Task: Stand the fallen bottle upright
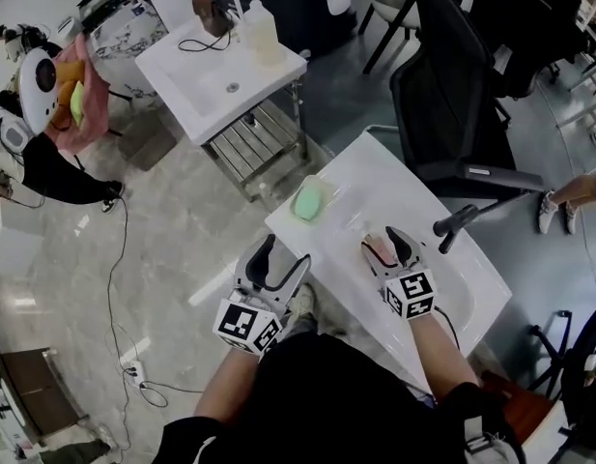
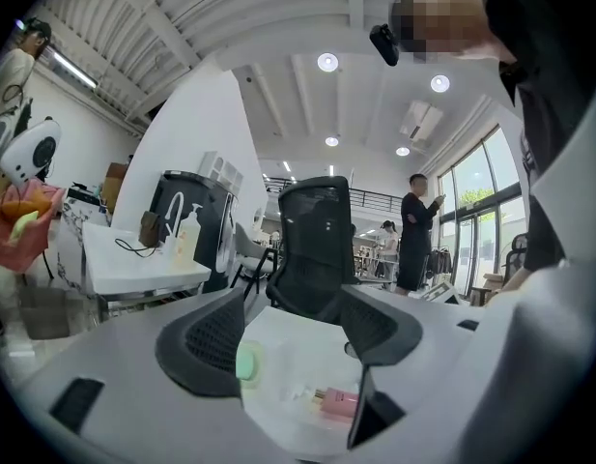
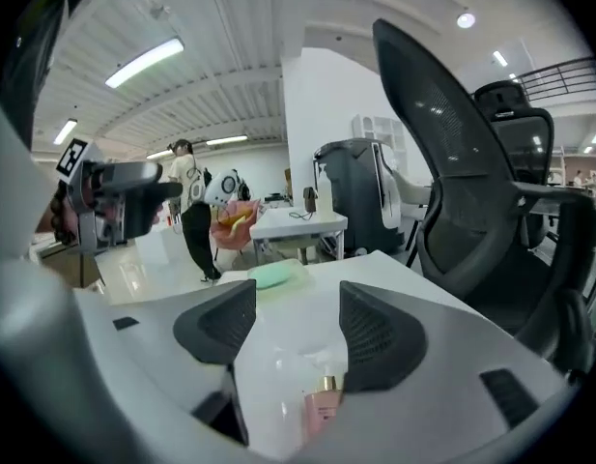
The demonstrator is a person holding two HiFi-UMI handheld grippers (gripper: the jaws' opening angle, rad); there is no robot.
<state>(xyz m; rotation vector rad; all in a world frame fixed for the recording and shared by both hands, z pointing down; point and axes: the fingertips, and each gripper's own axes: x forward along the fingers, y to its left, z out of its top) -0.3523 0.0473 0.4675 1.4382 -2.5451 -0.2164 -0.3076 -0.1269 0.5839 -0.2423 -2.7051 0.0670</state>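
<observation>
A small pink bottle lies on its side on the white table.

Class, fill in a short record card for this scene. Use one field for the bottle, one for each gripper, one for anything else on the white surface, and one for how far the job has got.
Bottle: pink bottle, lying on its side on the white counter
Right gripper: jaws apart, over the bottle, not gripping it
Left gripper: jaws apart, nothing between them, by the counter's near edge
Other item: pale green object, lying further along the counter, apart from the bottle
Job state: bottle not yet upright
</observation>
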